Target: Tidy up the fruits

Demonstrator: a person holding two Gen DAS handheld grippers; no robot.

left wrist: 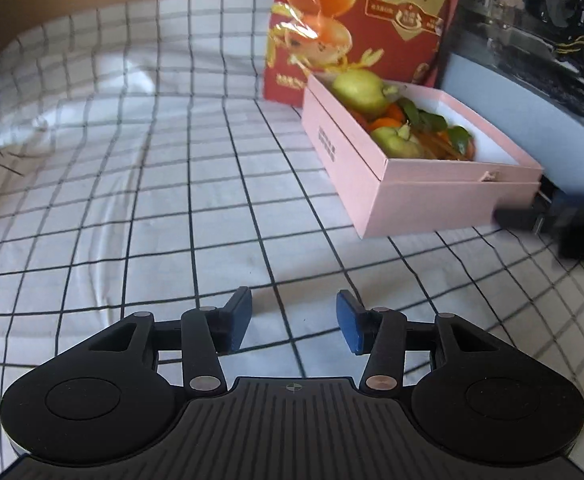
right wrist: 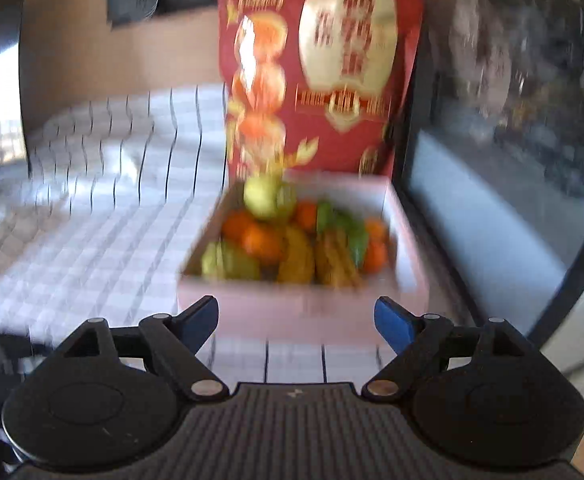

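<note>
Fruit point(right wrist: 288, 236) all piled in pink box point(left wrist: 443, 184) at 1 o'clock, checked surface point(left wrist: 152, 208) bare; left gripper point(left wrist: 293, 320) and right gripper point(right wrist: 295, 320) jaws wide, empty—sorting seemingly done.

Both the left gripper point(left wrist: 294, 316) and right gripper point(right wrist: 295, 320) wore matte black ribbed bodies, round side discs, silver pivot pins, blue fingertip pads point(left wrist: 348, 322).

right wrist view motion-blurred; red bag point(left wrist: 355, 20) top cropped; fruit point(right wrist: 292, 236) indistinct.
</note>
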